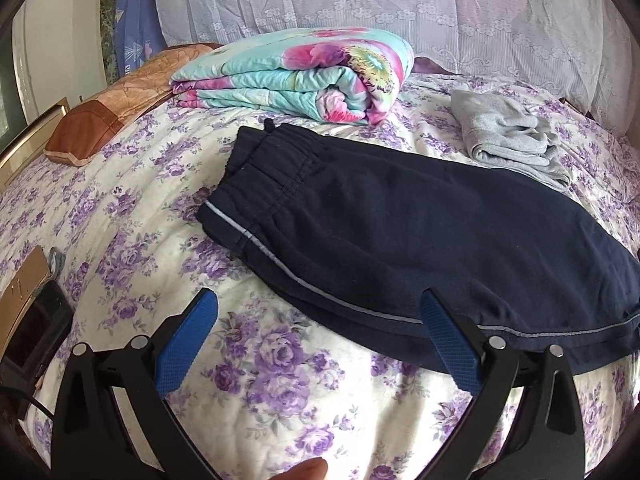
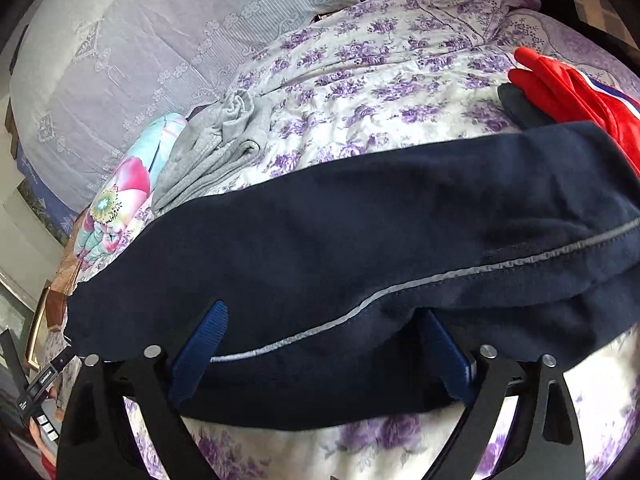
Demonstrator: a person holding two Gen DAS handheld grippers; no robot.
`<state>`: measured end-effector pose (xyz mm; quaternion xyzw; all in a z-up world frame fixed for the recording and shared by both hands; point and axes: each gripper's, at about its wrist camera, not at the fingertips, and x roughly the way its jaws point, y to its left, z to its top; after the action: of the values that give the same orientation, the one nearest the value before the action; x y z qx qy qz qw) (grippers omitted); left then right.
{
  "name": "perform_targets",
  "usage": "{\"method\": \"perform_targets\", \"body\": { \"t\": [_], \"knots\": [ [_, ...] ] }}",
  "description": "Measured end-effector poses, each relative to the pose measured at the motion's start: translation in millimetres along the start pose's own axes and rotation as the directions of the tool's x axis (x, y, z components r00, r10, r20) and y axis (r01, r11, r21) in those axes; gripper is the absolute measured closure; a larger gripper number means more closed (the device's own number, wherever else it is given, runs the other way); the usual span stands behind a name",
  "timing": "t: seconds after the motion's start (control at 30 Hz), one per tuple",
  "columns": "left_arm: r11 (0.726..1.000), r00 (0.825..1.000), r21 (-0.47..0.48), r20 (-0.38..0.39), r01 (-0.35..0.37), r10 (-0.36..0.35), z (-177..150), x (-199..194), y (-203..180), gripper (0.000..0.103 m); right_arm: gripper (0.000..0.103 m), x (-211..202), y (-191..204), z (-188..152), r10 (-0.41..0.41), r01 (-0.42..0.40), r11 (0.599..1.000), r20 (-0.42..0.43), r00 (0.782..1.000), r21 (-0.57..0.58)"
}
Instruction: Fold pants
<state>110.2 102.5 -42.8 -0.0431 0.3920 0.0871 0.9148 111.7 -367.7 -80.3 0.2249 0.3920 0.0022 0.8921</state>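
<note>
A folded floral quilt (image 1: 296, 76), grey garment (image 1: 512, 136), brown pillow (image 1: 120, 100) and red clothing (image 2: 576, 92) lie on the purple-flowered bedspread (image 1: 140, 208).

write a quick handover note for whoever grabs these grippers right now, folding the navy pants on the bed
Left gripper: open, holding nothing, over the bedspread beside the near edge of the navy pants.
Right gripper: open, fingers straddling the pants' near edge, not clamped.
Pants lie flat on the bed, legs apparently stacked, waistband to the left.
Done: lengthwise fold, it seems.
Left: grip and fold across.

Home bedroom, bed with purple floral bedspread (image 1: 132, 248), folded flowered quilt (image 1: 296, 74), brown pillow (image 1: 116, 108), lace-covered headboard (image 1: 400, 4)
</note>
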Motion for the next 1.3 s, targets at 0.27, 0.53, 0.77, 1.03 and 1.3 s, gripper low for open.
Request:
{"method": "perform_targets", "body": {
  "t": [0.27,0.53,0.77,1.03,1.3],
  "knots": [
    [0.994,0.999,-0.105,-0.024,0.037,-0.040,29,0,35,0.004,0.024,-2,9,22,-0.022,0.029,0.997,0.088,0.996,-0.075],
    [0.997,0.998,-0.068,-0.052,-0.032,0.028,28,21,3,0.004,0.023,-17,13,4,-0.066,0.084,0.989,0.146,0.987,-0.121],
    [0.999,0.998,0.021,0.045,-0.050,0.049,-3,-14,-26,0.004,0.016,-36,19,-18,-0.091,0.114,0.986,0.182,0.979,-0.123],
    [0.996,0.994,0.079,0.099,0.036,-0.043,-11,-46,-59,0.004,0.006,-78,44,-63,-0.147,0.209,0.965,0.340,0.929,-0.155],
    [0.992,0.990,0.108,0.124,0.059,-0.073,-20,-65,-78,0.004,0.004,-85,76,-81,-0.114,0.237,0.929,0.392,0.913,-0.284]
  ]
}}
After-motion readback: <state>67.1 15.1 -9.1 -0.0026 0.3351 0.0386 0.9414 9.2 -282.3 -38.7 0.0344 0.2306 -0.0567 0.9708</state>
